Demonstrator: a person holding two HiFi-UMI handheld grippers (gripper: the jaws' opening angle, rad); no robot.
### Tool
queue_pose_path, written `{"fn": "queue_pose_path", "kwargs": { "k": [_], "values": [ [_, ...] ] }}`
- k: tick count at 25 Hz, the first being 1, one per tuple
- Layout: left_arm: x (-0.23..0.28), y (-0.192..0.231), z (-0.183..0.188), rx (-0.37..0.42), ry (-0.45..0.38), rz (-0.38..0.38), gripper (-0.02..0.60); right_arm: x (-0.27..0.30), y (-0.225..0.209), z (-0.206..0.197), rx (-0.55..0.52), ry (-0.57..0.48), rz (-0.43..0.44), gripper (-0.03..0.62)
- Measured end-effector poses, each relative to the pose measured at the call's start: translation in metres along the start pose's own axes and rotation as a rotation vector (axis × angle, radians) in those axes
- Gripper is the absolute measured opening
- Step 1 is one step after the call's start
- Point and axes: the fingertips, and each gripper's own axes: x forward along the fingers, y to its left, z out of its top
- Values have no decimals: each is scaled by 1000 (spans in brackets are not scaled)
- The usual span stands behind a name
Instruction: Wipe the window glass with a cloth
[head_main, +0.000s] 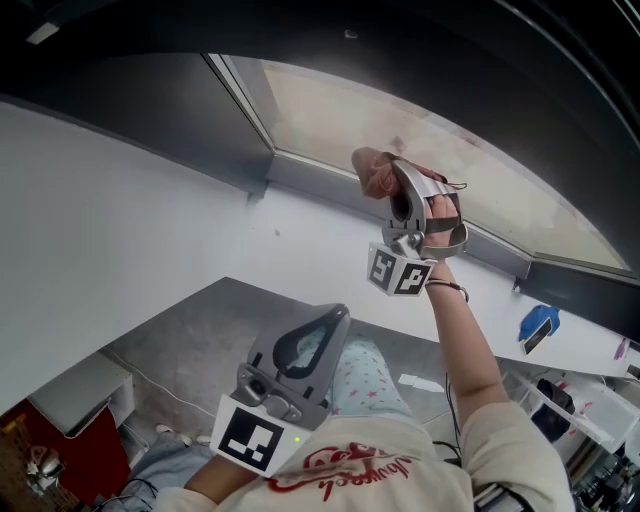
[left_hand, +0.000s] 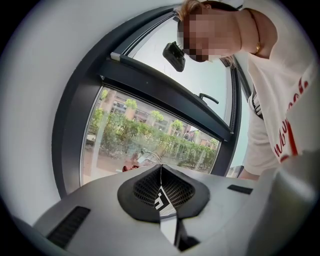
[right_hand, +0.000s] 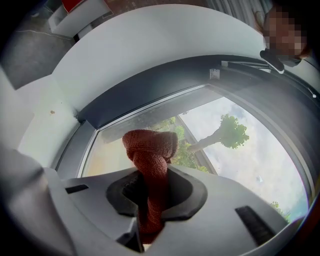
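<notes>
A rust-red cloth (right_hand: 150, 160) is bunched between the jaws of my right gripper (right_hand: 150, 192), which is shut on it. In the head view that gripper (head_main: 392, 190) is raised to the lower part of the window glass (head_main: 440, 140), with the cloth (head_main: 372, 172) at or very near the pane. The window glass (right_hand: 225, 145) fills the right gripper view, trees beyond it. My left gripper (head_main: 335, 318) hangs low in front of my body, away from the window. Seen in the left gripper view, its jaws are closed together with nothing between them (left_hand: 161, 172), facing the window glass (left_hand: 150, 135).
A dark window frame (head_main: 300, 175) runs under the pane, above a white wall (head_main: 120, 230). A blue object (head_main: 538, 325) lies on the white sill at the right. Grey floor (head_main: 200, 340) and a white and red box (head_main: 70, 410) are below left.
</notes>
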Motion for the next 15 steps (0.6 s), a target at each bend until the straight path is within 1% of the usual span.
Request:
{"fn": "queue_pose_path", "kwargs": {
  "k": [8,15],
  "values": [
    [-6,5,-2,-14,-1,29,21,6,29,-8,-13,14,29,72],
    [-7,13,-5,-19,4,46,21,13,50,-13,-17,26,38,72]
  ]
}}
